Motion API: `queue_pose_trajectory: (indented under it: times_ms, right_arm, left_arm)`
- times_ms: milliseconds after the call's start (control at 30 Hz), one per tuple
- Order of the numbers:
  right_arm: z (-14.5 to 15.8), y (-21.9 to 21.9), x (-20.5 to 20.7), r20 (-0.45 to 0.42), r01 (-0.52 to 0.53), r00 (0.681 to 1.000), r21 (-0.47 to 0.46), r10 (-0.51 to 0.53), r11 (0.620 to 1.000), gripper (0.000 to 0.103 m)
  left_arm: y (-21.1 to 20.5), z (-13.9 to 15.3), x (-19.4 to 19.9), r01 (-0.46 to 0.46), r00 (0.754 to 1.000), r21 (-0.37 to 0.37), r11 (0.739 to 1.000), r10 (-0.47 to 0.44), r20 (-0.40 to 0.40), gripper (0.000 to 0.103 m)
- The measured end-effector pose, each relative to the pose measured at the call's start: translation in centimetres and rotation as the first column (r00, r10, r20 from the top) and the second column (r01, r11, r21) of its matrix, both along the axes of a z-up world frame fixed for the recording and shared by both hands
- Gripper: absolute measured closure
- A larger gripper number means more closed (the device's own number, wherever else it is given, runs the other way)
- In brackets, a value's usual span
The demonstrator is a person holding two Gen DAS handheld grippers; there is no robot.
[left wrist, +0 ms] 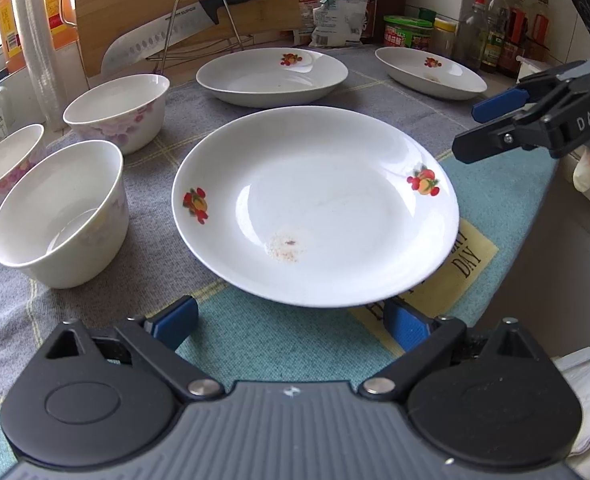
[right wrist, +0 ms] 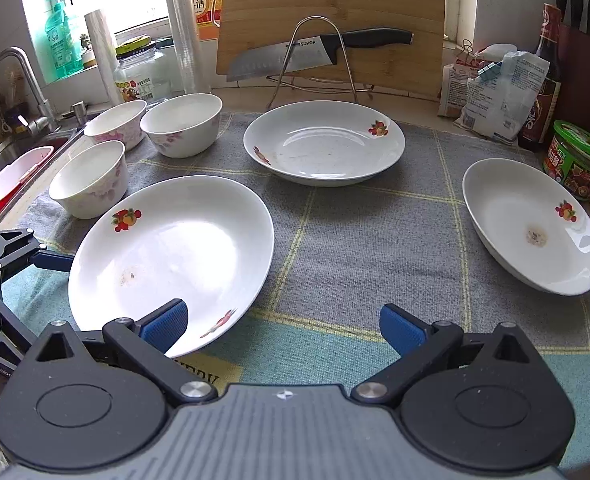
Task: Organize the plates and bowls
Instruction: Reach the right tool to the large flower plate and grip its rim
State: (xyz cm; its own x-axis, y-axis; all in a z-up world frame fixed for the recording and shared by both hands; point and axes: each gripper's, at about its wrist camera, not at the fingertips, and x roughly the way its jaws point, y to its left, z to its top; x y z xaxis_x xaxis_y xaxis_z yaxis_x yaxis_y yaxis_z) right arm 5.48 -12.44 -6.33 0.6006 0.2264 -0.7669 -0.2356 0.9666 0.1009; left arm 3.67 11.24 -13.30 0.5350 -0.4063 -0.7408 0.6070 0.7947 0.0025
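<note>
Fingers (left wrist: 291, 322) of left gripper spread, angled down | near plate (left wrist: 315, 204) edge

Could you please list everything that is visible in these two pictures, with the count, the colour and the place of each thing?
plates: 3, white with fruit prints, spread over the cloth
bowls: 3, white with pink flowers, left part of the cloth
cloth: 1, grey and teal, covering the counter
cutting board: 1, wooden, upright at the back
knife: 1, black handle, on a wire rack against the board
green-lidded jar: 1, right edge
soy sauce bottle: 1, dark, back right
faucet: 1, metal, far left over the sink
left gripper: black with blue pads, open, at the near plate's rim
right gripper: same colours, open, empty
</note>
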Motion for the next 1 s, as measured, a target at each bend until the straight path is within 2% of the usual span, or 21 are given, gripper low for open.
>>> queue_pose_trajectory:
  times_ms: [367, 500, 800, 1000]
  right_arm:
    - [-0.1, 1.3, 0.4, -0.010, 0.009, 1.000, 0.017, -0.009, 1.000, 0.000]
    - [-0.7, 1.8, 1.5, -0.028, -0.026, 0.999, 0.036, 0.027, 0.999, 0.000]
    - [-3.4, 2.3, 5.1, -0.135, -0.112, 0.983, 0.104, 0.126, 0.988, 0.000]
    - [-4.1, 3.4, 6.6, -0.165, -0.200, 0.963, 0.089, 0.213, 0.976, 0.000]
  left_arm:
    - [-0.8, -0.3, 1.3, 0.086, 0.996, -0.009, 0.996, -0.085, 0.023, 0.000]
    - [-0.6, -0.4, 1.3, 0.100, 0.994, -0.022, 0.995, -0.099, 0.039, 0.000]
    - [-0.5, -0.5, 1.1, 0.099, 0.994, -0.038, 0.994, -0.096, 0.059, 0.000]
    - [-0.3, -0.5, 0.9, 0.095, 0.994, -0.043, 0.995, -0.092, 0.061, 0.000]
